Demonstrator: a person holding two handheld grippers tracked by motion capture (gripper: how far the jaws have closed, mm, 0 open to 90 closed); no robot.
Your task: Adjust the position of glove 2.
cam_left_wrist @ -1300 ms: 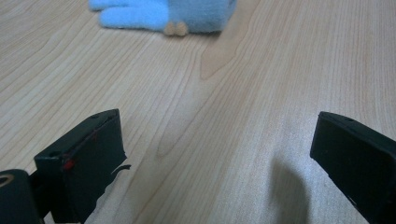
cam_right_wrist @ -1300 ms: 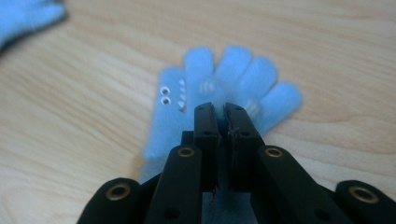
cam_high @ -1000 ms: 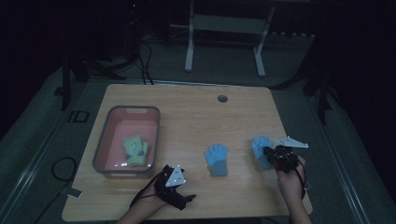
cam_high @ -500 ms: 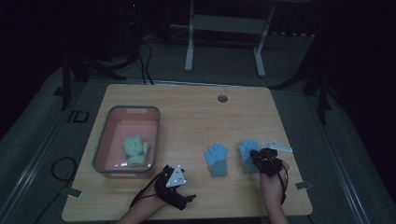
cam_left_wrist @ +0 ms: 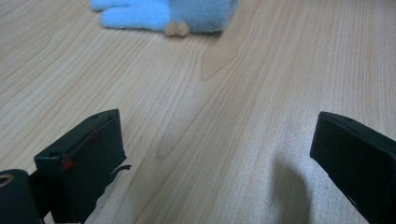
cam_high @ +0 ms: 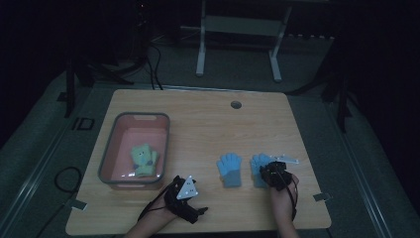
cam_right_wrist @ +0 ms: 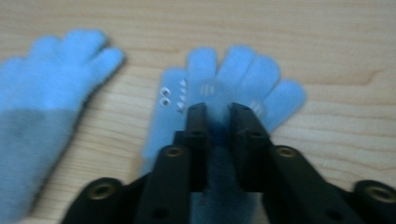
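Two light blue gloves lie on the wooden table (cam_high: 208, 129). The left glove (cam_high: 230, 168) lies flat; in the right gripper view it is at the left (cam_right_wrist: 42, 102). My right gripper (cam_high: 271, 173) is shut on the right blue glove (cam_right_wrist: 243, 79), its jaws pinching the palm fabric, fingers of the glove spread beyond them. My left gripper (cam_high: 190, 204) rests near the front edge with its jaws wide apart over bare wood (cam_left_wrist: 215, 154); a blue glove (cam_left_wrist: 187, 14) lies far ahead of it.
A pink bin (cam_high: 115, 148) stands at the table's left with a yellow-green glove (cam_high: 142, 158) inside. A round hole (cam_high: 236, 104) sits near the far edge. A metal stand (cam_high: 237, 34) is on the floor behind the table.
My right gripper has moved left across the table, dragging the right blue glove with it toward the other glove. The left gripper has stayed put.
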